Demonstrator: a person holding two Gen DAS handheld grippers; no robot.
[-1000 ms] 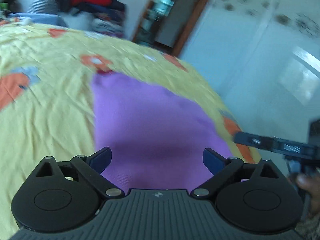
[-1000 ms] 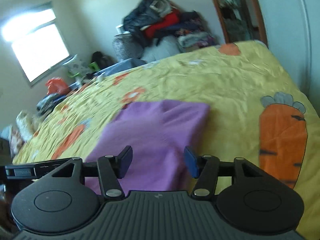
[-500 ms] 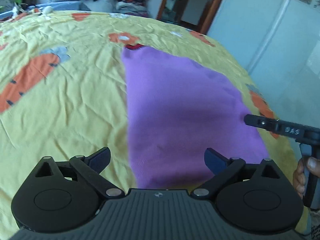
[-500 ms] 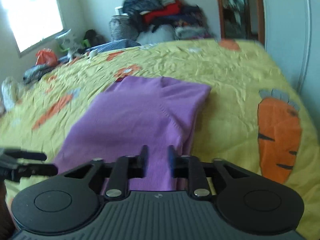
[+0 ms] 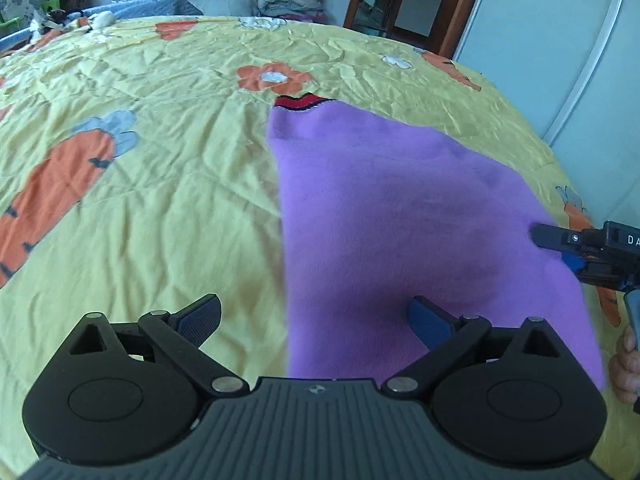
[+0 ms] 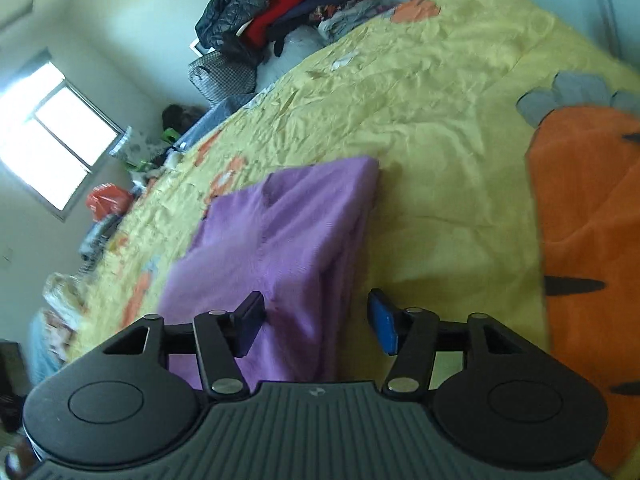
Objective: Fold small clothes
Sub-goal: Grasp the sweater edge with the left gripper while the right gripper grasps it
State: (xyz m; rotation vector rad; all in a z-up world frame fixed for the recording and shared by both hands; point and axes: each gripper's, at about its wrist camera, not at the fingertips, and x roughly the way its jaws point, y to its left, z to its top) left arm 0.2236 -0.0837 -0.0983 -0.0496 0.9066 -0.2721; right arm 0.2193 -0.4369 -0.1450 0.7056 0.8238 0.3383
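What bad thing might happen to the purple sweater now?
The purple sweater lies half folded on the yellow bedspread, and both grippers are open with nothing held. The left gripper straddles the sweater's left edge, so closing might pinch the bedspread too. The right gripper sits over the thick stacked right edge; it might catch only the top layer, so the fold could slide apart.
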